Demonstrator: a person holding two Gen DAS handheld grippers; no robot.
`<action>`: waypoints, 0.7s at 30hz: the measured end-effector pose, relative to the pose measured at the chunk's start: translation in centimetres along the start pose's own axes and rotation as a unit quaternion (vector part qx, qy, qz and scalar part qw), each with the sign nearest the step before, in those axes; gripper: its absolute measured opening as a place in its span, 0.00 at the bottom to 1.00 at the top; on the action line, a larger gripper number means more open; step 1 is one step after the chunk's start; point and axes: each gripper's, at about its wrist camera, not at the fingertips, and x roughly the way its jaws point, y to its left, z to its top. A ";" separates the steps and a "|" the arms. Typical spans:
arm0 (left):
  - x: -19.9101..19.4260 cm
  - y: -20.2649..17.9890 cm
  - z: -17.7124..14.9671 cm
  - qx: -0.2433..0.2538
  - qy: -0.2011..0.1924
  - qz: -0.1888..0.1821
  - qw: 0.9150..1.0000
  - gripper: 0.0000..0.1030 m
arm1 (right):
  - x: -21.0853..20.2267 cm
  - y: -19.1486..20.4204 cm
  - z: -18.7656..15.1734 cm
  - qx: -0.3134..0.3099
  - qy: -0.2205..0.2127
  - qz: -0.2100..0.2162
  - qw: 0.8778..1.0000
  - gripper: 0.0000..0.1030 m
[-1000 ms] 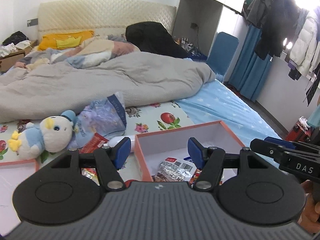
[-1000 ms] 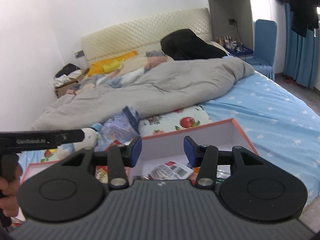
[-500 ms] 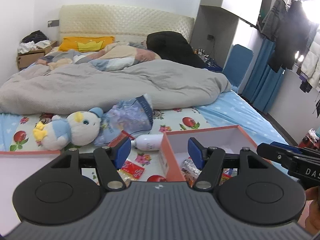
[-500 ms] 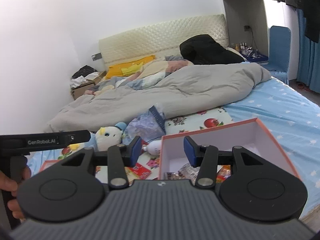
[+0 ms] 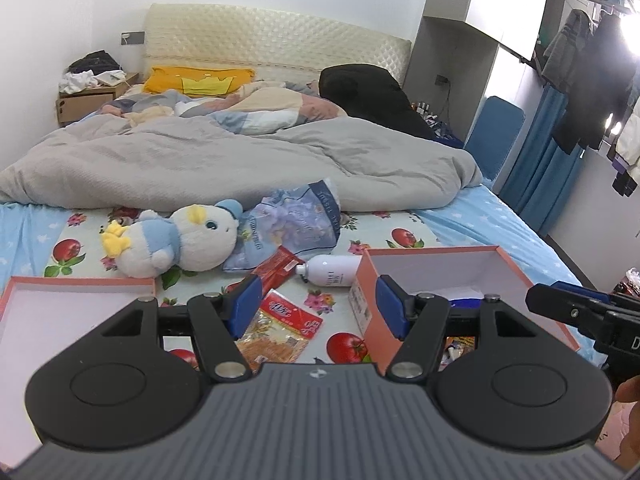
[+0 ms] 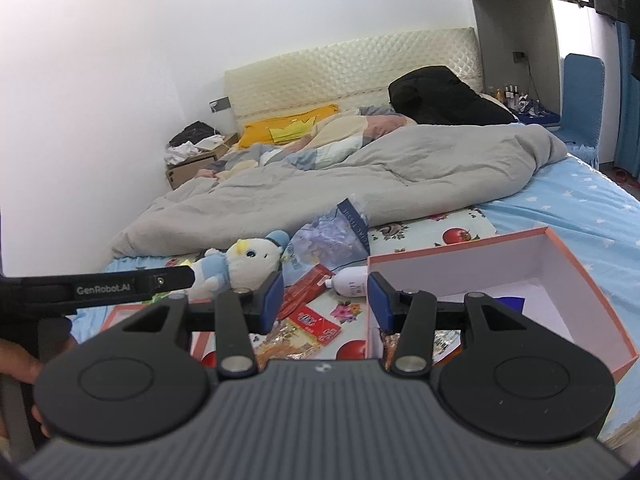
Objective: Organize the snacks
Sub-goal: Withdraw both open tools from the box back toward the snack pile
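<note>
The left tongs (image 5: pixel 316 306) stand apart with blue pads and nothing between them, hovering above the bed. The right tongs (image 6: pixel 325 301) are likewise parted and empty. Each is carried by a person's hand (image 6: pixel 18 360) at the edge of view.

Taking the salmon-pink open cardboard box with a white inside (image 5: pixel 436 258) as landmark: directly left of it, on the bed, lies a clear orange snack packet with a red label (image 5: pixel 280 330), flat on a fruit-and-flower printed cloth (image 5: pixel 404 236). Just beyond the packet lies a long red wrapper (image 5: pixel 280 266), and a white plastic bottle (image 5: pixel 330 274) lies on its side, its base touching the box's left wall. Inside the box, near its front wall, more shiny packets (image 6: pixel 446 338) lie, partly hidden by the tongs.

Further left of the box lies a white and pale-blue plush duck (image 5: pixel 180 242), leaning against a crumpled pale-blue printed bag (image 5: pixel 296 228). A second pink-rimmed tray (image 5: pixel 80 282) sits at far left.

Behind the box a rumpled grey duvet (image 5: pixel 240 164) covers the star-printed blue sheet (image 5: pixel 492 220), up to a cream quilted headboard (image 5: pixel 276 46). Right of the box stand blue curtains (image 5: pixel 540 160) and hanging dark clothes (image 5: pixel 596 76).
</note>
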 end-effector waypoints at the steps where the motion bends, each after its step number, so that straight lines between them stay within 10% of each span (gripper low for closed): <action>1: 0.0 0.2 -0.1 -0.001 0.000 0.001 1.000 0.66 | 0.1 0.3 -0.2 -0.003 0.002 0.002 1.000 0.48; 21: -1.9 4.3 -4.4 -0.017 0.011 0.036 0.999 0.66 | 1.3 4.1 -4.2 -0.032 0.043 0.018 0.998 0.48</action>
